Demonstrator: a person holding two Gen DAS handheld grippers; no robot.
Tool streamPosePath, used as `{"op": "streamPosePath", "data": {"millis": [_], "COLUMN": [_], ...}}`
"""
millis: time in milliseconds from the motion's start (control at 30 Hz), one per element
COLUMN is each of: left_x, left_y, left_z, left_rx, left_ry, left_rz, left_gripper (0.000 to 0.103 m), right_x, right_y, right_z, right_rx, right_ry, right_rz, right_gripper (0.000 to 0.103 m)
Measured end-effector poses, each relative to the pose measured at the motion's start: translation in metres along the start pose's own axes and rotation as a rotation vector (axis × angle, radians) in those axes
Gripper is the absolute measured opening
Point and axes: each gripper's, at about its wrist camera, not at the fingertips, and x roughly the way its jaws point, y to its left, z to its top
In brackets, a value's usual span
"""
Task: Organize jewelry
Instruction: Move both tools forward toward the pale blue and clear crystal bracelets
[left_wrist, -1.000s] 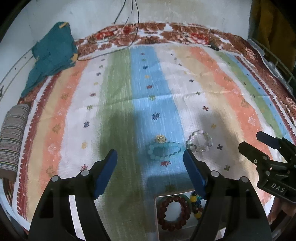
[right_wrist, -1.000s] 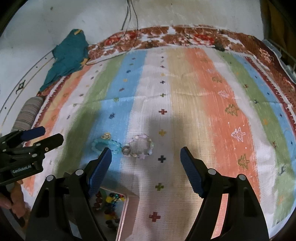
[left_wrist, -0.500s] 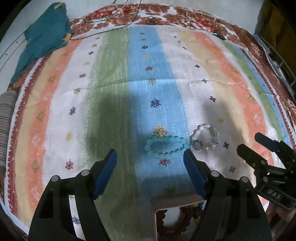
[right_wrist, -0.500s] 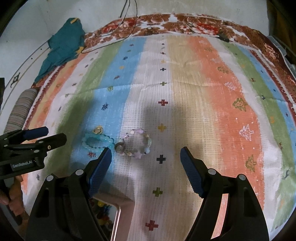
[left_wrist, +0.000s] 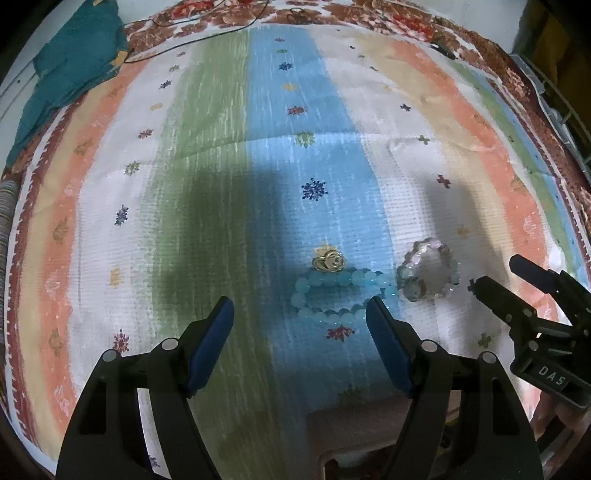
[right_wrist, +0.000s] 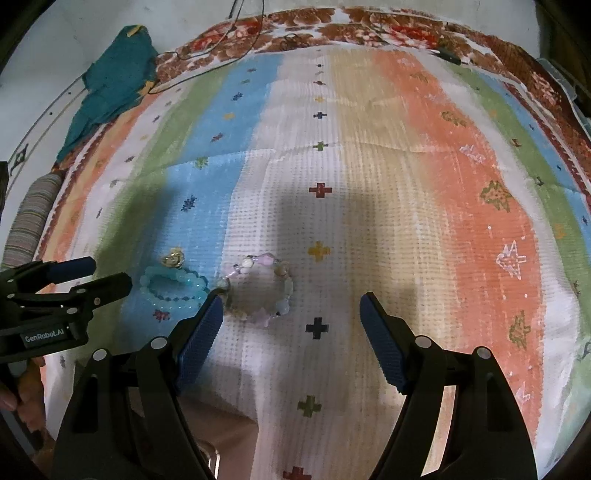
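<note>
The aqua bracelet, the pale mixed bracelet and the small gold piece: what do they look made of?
Aqua bracelet: smooth translucent round beads, glass or stone, slightly glossy. Pale mixed bracelet: uneven pink, white and clear beads, likely stone chips or glass. Gold piece: shiny yellow metal with bright glints; whether ring or charm is unclear.

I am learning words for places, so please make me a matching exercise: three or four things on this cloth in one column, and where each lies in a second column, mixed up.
Things:
1. gold ring
2. blue bracelet
3. pastel bracelet
4. teal cloth

Places:
A. at the far left corner, over the mat's edge
B. on the white stripe, between the right claw's open fingers
C. on the blue stripe, by the left claw's right finger
D. just beyond the blue bracelet, at its far rim

Pairs: 1-D, 2-C, 3-B, 4-A
</note>
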Motion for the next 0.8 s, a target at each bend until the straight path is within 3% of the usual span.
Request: {"op": "streamPosePath", "data": {"millis": [800], "left_x": [0.036], "left_y": [-0.001], "left_z": [0.006], "left_rx": [0.047], "left_ry": [0.057], "left_rz": [0.016], "left_gripper": [0.072], "right_x": [0.037], "right_y": [-0.001], "right_z": [0.009], "right_rx": [-0.008], "right_ry": [0.060], "right_rz": [-0.034], "right_gripper": [0.076]}}
